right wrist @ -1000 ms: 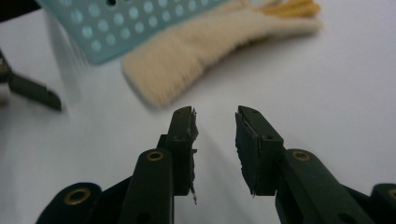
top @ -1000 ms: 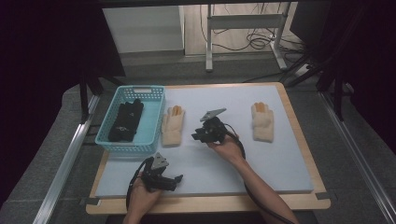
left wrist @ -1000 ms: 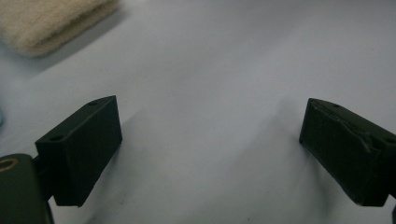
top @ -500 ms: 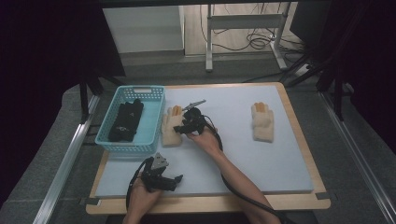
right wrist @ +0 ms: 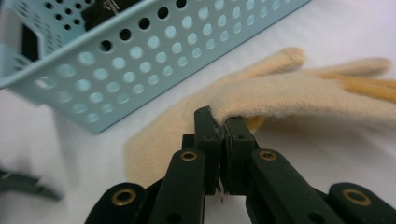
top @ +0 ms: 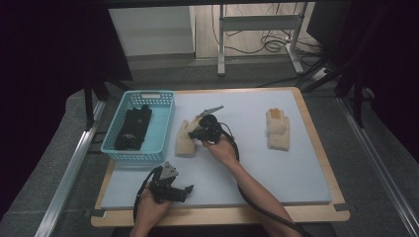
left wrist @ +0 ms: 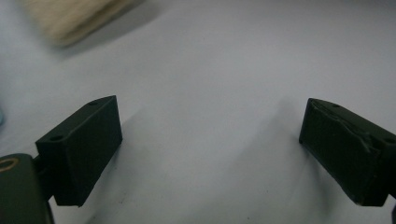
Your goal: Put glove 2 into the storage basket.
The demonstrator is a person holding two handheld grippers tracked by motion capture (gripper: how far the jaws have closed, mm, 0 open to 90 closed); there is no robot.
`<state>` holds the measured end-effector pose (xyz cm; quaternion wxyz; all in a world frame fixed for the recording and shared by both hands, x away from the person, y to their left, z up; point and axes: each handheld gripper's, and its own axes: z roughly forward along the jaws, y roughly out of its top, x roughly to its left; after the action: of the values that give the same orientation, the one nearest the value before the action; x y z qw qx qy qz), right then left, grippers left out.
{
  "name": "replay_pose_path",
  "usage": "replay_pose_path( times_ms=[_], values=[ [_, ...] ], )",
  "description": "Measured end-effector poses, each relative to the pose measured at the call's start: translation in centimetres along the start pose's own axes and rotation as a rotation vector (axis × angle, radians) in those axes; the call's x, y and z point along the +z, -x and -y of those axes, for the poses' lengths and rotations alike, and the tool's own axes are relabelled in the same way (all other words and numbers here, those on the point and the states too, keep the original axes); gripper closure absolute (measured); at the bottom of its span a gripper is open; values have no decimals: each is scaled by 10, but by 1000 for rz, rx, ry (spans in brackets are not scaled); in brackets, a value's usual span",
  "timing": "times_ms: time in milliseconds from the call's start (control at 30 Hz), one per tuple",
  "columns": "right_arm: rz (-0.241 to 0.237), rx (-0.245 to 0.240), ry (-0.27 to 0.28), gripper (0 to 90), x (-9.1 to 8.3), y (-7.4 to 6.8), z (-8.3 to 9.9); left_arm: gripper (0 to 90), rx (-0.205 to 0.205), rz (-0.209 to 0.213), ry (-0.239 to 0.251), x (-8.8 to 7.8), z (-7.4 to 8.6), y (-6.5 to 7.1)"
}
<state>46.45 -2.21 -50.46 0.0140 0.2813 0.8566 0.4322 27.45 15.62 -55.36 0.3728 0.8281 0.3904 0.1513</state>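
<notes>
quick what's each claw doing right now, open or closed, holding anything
Left claw: open, empty, over the mat.
Right claw: just closed, pinching the edge of the cream glove beside the basket.

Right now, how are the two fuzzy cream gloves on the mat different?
The near glove lies beside the blue basket, its edge lifted and pinched by the right gripper. The far glove lies flat, alone, untouched, toward the mat's other side. Both are cream with yellowish fingers.

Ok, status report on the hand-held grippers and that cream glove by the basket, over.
Right hand-held gripper just closed, pinching cream glove edge. Left hand-held gripper open, holding nothing, over the blue mat. Light blue basket close beside glove; second cream glove lies apart.
</notes>
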Motion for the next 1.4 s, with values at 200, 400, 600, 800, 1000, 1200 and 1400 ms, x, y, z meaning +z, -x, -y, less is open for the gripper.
replay_pose_path(
  times_ms=[200, 400, 600, 800, 1000, 1200, 1400],
  values=[
    [-9, 25, 14, 857, -43, 0, 9, 65, 4, 0, -4, 0, 0, -1],
    [27, 16, 10, 855, -88, -5, 28, 65, 1, 0, -2, 0, 0, 0],
    [84, 46, -4, 848, -118, 3, 64, 65, -5, -1, 0, 0, 0, 0],
    [169, 43, -45, 619, -125, 16, 89, 65, -5, -2, -1, 0, 0, 0],
    [266, -4, -26, 659, -149, 25, 98, 65, -6, -2, -1, 1, 0, 0],
    [286, -21, -11, 773, -164, 29, 93, 65, -6, -2, 0, 0, 0, 0],
    [332, 40, 2, 742, -186, 55, 100, 65, -4, -1, -2, 0, 0, 0]
  ],
)
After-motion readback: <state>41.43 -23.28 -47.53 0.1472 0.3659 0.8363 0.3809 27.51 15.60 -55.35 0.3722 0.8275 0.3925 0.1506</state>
